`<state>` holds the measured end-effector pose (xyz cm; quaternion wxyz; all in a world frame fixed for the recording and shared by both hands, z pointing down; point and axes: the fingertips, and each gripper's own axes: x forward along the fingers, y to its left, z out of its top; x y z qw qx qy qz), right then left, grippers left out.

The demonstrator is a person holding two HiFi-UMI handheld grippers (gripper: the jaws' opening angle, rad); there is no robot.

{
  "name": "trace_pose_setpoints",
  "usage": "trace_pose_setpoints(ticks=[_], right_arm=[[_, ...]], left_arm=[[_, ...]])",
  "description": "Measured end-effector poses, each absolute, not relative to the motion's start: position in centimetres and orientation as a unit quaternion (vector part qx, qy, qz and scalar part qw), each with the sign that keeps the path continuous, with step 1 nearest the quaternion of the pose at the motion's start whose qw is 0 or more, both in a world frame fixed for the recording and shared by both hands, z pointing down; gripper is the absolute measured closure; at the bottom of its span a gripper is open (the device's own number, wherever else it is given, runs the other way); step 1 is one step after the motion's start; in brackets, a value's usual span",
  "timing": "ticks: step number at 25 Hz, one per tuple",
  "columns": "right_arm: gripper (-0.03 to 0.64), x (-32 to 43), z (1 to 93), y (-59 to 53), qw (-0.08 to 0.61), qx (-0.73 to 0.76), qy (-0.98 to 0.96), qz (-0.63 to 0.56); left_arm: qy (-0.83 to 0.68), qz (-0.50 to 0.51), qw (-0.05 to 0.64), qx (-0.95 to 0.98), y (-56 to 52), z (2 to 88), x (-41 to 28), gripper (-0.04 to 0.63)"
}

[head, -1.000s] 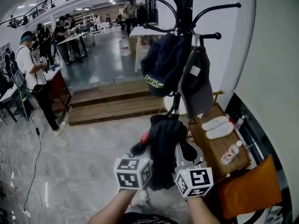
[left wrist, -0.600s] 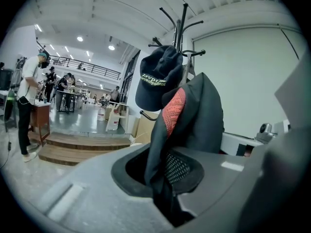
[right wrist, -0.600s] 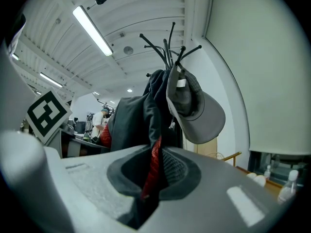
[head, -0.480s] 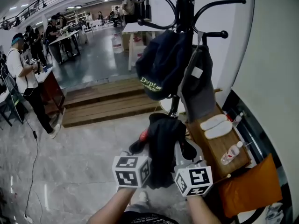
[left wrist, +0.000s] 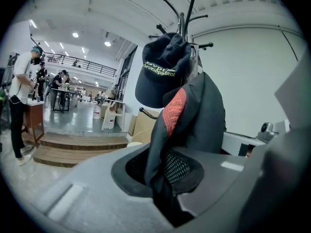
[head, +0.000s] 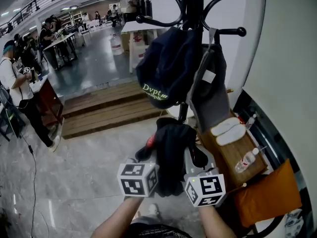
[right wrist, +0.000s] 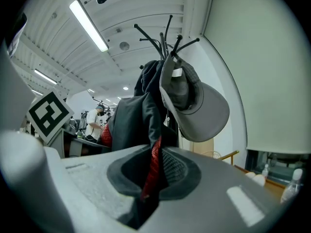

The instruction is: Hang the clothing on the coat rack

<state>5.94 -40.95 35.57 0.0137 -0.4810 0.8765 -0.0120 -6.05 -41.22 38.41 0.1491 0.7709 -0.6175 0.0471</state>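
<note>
A black coat rack [head: 192, 6] stands ahead with curved hooks. On it hang a navy cap [head: 163, 66] with green lettering and a grey cap [head: 210, 90]. Below them I hold up a dark garment [head: 173, 155] with red lining, bunched between both grippers. My left gripper [head: 149, 155] is shut on its left side, my right gripper [head: 194, 158] on its right side. The left gripper view shows the garment [left wrist: 192, 115] pinched in the closed jaws of the left gripper [left wrist: 164, 181], under the navy cap [left wrist: 163, 69]. In the right gripper view the right gripper [right wrist: 149, 181] clamps red-edged fabric [right wrist: 154, 166] below the grey cap [right wrist: 197, 106].
A low wooden bench [head: 225, 152] to the right of the rack carries white slippers [head: 227, 130] and a water bottle [head: 246, 160]. An orange cushion [head: 267, 195] lies near the white wall. Wooden steps [head: 109, 113] cross behind; people stand at tables far left.
Both grippers have carried the garment nearer to the rack; the rack and caps look larger and sit further left in view. Both grips are unchanged.
</note>
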Motion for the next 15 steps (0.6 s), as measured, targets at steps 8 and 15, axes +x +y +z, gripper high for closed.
trace_pose_setpoints(ticks=[8,15], right_arm=[[0.581,5.6,36.1,-43.0,0.008,-0.488,0.873,-0.011],[0.582,5.3,36.6,-44.6,0.003,-0.494,0.869,-0.015]], left_arm=[[-0.609,0.051,0.154,0.776,-43.5,38.8,-6.5,0.563],[-0.603,0.053,0.158,0.780,-45.4,39.3,-6.7,0.563]])
